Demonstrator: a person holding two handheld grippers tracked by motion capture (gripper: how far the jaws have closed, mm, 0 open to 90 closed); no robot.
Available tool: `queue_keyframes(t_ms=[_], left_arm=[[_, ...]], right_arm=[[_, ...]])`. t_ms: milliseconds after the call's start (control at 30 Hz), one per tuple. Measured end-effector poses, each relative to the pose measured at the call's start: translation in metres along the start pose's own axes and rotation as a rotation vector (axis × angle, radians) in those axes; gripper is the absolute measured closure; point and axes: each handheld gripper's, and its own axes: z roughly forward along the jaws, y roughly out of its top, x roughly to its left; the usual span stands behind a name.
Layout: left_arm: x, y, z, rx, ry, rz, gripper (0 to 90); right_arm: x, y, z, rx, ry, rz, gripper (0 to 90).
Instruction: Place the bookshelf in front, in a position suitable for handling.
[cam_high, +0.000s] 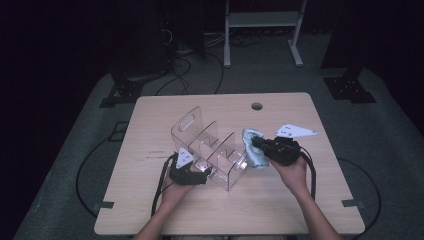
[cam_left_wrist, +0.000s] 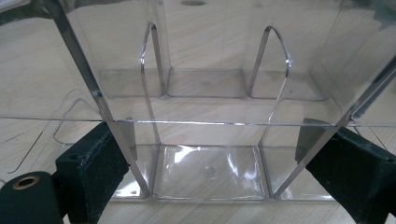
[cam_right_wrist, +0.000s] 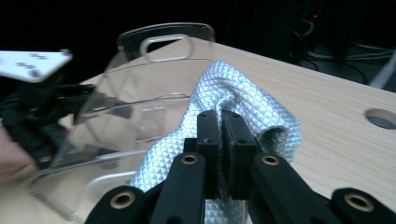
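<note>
A clear acrylic organizer with several compartments and a handle cut-out sits in the middle of the wooden table. My left gripper grips its near end. In the left gripper view the two black pads press on the outside of the organizer's side walls, with my left gripper spread wide. My right gripper is shut on a light blue quilted cloth held against the organizer's right side. In the right gripper view the cloth bunches over the shut right gripper, beside the organizer.
A round cable hole lies near the table's far edge. A white metal frame stands on the floor behind the table, with cables trailing around it. Black stands flank the table's far corners.
</note>
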Motion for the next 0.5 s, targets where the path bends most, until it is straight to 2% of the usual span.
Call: queue_keyframes(t_ms=[33, 67, 100, 133, 200, 267, 300, 333, 400, 433, 500], left_arm=[[0.0, 0.0, 0.0, -0.002, 0.001, 0.0, 8.2], [0.0, 0.0, 0.0, -0.002, 0.002, 0.0, 8.2], [0.0, 0.0, 0.0, -0.002, 0.002, 0.0, 8.2], [0.0, 0.0, 0.0, -0.002, 0.002, 0.0, 8.2], [0.0, 0.0, 0.0, -0.002, 0.002, -0.001, 8.2], [0.0, 0.0, 0.001, -0.003, 0.001, -0.005, 8.2], [0.0, 0.0, 0.001, -0.003, 0.001, -0.005, 8.2], [0.0, 0.0, 0.001, -0.005, 0.001, -0.006, 8.2], [0.0, 0.0, 0.001, -0.006, 0.001, -0.002, 8.2], [0.0, 0.0, 0.001, -0.006, 0.001, -0.002, 8.2], [-0.001, 0.0, 0.001, -0.007, 0.0, -0.003, 8.2]], right_arm=[[0.003, 0.0, 0.0, 0.0, 0.01, 0.0, 86.0], [0.009, -0.002, -0.001, -0.005, 0.04, -0.003, 85.9], [0.009, -0.002, -0.001, -0.005, 0.04, -0.003, 85.9], [0.016, -0.004, -0.002, -0.009, 0.083, 0.007, 86.0], [0.019, -0.005, -0.002, -0.007, 0.097, 0.009, 86.0], [0.029, -0.006, -0.002, -0.004, 0.145, 0.007, 86.0], [0.029, -0.006, -0.002, -0.004, 0.145, 0.007, 86.0], [0.035, -0.007, -0.002, 0.002, 0.171, -0.004, 86.0], [0.041, -0.007, -0.002, 0.002, 0.151, -0.044, 85.4], [0.041, -0.007, -0.002, 0.002, 0.151, -0.044, 85.4], [0.042, -0.008, -0.003, -0.004, 0.114, -0.069, 83.6]])
